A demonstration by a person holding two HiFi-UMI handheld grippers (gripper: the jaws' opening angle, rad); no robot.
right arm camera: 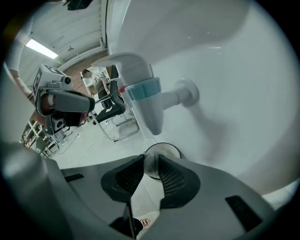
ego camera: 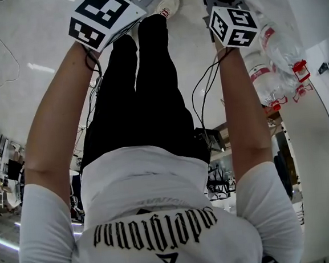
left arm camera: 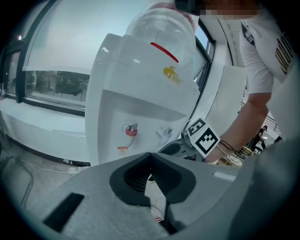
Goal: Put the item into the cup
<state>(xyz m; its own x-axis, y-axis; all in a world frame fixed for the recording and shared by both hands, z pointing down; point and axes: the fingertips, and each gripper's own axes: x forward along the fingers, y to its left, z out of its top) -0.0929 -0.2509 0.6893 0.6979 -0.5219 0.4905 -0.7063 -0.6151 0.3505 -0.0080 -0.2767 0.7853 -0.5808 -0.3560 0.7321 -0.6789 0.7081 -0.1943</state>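
Note:
In the right gripper view my right gripper (right arm camera: 151, 161) is shut on the near wall of a clear plastic cup (right arm camera: 165, 149). The cup's round rim sits just below the pale blue tap (right arm camera: 146, 101) of a white water dispenser (right arm camera: 225, 79). My left gripper (left arm camera: 150, 157) has its pads touching at the tips, and nothing shows between them. It points at the dispenser's front (left arm camera: 140, 89), towards the red tap (left arm camera: 131, 130). The right gripper's marker cube (left arm camera: 203, 137) is beside the second tap (left arm camera: 165, 133). In the head view only the two marker cubes (ego camera: 104, 16) (ego camera: 233, 24) show; the jaws are hidden.
A large water bottle (left arm camera: 161, 23) stands on top of the dispenser. Clear bottles with red fittings (ego camera: 278, 55) show at the head view's right. Chairs and racks (right arm camera: 110, 112) stand across the floor behind. A window and sill (left arm camera: 42, 93) lie left of the dispenser.

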